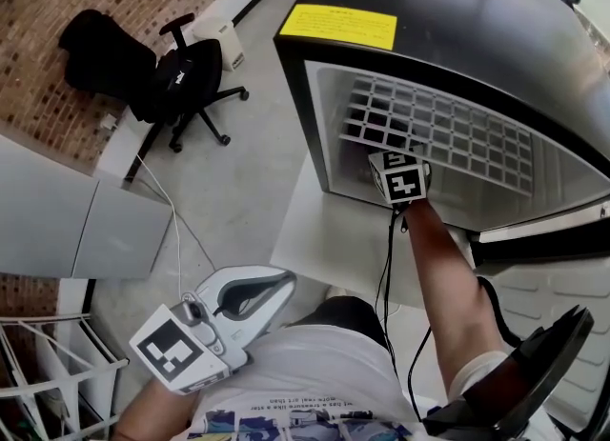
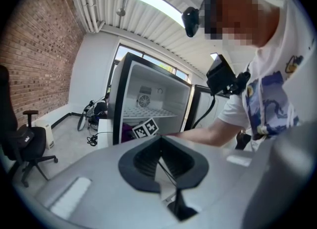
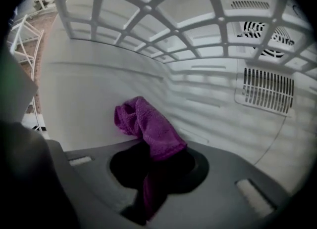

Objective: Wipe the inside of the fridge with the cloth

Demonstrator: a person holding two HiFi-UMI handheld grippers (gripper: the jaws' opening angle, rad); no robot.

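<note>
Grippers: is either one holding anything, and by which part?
The right gripper pinches the purple cloth at a bunched part, one end sticking ahead. The left gripper, shut, holds nothing.
</note>
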